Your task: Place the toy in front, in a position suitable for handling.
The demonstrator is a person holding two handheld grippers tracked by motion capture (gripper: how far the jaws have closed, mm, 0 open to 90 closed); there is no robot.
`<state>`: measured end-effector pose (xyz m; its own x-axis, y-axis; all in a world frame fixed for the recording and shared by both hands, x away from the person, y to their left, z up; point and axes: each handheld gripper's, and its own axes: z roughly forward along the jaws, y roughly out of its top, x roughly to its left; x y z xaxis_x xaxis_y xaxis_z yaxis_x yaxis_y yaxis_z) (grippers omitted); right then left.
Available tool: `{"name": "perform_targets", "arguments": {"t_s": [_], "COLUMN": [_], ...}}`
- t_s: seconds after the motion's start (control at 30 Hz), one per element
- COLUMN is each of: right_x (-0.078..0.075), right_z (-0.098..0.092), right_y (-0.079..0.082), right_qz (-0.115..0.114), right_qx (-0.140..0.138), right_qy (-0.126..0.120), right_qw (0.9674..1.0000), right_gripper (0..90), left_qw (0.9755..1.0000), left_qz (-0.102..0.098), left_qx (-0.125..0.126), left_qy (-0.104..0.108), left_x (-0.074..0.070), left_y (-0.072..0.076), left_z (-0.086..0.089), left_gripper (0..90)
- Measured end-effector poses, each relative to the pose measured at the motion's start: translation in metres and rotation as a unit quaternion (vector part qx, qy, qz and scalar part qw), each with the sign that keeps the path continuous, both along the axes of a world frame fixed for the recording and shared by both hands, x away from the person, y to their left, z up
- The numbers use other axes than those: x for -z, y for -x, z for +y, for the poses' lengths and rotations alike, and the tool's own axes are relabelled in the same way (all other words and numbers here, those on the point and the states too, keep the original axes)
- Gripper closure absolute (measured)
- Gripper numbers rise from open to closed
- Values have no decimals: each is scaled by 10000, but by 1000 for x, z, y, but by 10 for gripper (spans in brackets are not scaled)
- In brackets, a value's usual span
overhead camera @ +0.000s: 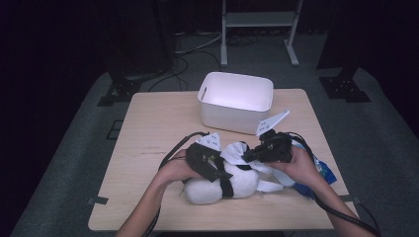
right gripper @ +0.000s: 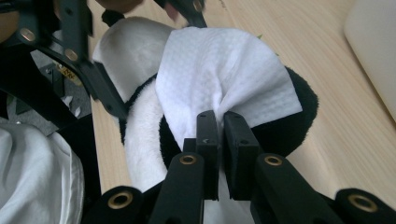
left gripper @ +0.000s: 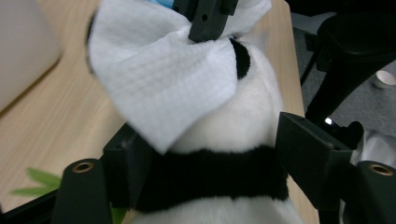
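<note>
The panda plush (overhead camera: pixel 222 185) lies at 6 o'clock on the table (overhead camera: pixel 148 123). The left gripper (overhead camera: pixel 210 165) straddles its black band, jaws part open, grip uncertain. The right gripper (right gripper: pixel 223 126) pinches the white wipe (right gripper: pixel 219 79) tight. Steady the plush; wipe with short strokes.

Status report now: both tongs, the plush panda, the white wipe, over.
Right tongs shut on white wipe, wipe against plush panda. Left tongs straddle panda's black band, grip unclear. White bin behind, nothing in the way.
</note>
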<state>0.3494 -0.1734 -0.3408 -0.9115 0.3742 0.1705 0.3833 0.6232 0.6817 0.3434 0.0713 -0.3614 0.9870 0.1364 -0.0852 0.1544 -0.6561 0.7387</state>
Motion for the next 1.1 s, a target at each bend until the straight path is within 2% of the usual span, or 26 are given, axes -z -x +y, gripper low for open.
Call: {"name": "perform_targets", "arguments": {"t_s": [0.1, 0.13, 0.23, 0.33, 0.37, 0.4, 0.6, 0.63, 0.7, 0.73, 0.77, 0.8, 0.83, 0.87, 0.9, 0.97, 1.1], "right_x": [2, 2, 2, 3, 3, 4, 2, 2, 2, 1, 1, -1, -2, -3, -4, -7, -11], "right_z": [-3, -5, -6, -8, -9, -9, -7, -7, -6, -5, -5, -2, -1, 1, 4, 11, 22], "right_y": [0, 1, 1, 0, -1, -1, -2, -2, -2, -2, -2, -2, -2, -2, -1, -1, -1], "right_qz": [6, -9, -7, -5, -3, 10, 1, 14, 26, 3, 3, 7, -10, -28, -42, -165, -153], "right_qx": [4, 30, 37, 85, 90, 93, 118, 130, 134, 131, 131, 112, 96, 66, 36, -23, -143], "right_qy": [-21, 3, 33, 53, 55, 57, 187, 198, 211, 270, 270, 298, 326, 333, 339, 461, 503], "right_qw": [10000, 10000, 10000, 9999, 9999, 9999, 9998, 9997, 9997, 9996, 9996, 9995, 9994, 9994, 9994, 9988, 9985], "right_gripper": [846, 846, 846, 846, 846, 845, 846, 846, 845, 845, 845, 845, 844, 844, 844, 844, 844], "left_qw": [10000, 9999, 9998, 9998, 9998, 9995, 9991, 9988, 9987, 9986, 9986, 9986, 9988, 9988, 9986, 9984, 9983], "left_qz": [-63, -80, -84, 2, 2, 29, 25, 36, 67, 134, 134, 220, 269, 256, 279, 300, 299], "left_qx": [3, -28, -103, -216, -216, -267, -373, -439, -488, -520, -520, -481, -406, -424, -456, -467, -481], "left_qy": [-62, -132, -126, 47, 47, 163, 205, 199, 114, 20, 20, 31, -48, -54, 0, 68, 152], "left_x": [-4, -4, -3, 4, 4, 6, 11, 14, 16, 21, 21, 25, 32, 35, 36, 36, 36], "left_y": [3, 5, 7, 12, 12, 14, 20, 22, 23, 22, 22, 21, 21, 20, 18, 15, 14], "left_z": [6, 13, 21, 38, 38, 46, 64, 71, 73, 77, 77, 79, 77, 76, 76, 78, 80], "left_gripper": [248, 240, 222, 200, 197, 192, 148, 141, 96, 91, 83, 83, 82, 72, 73, 140, 215]}}
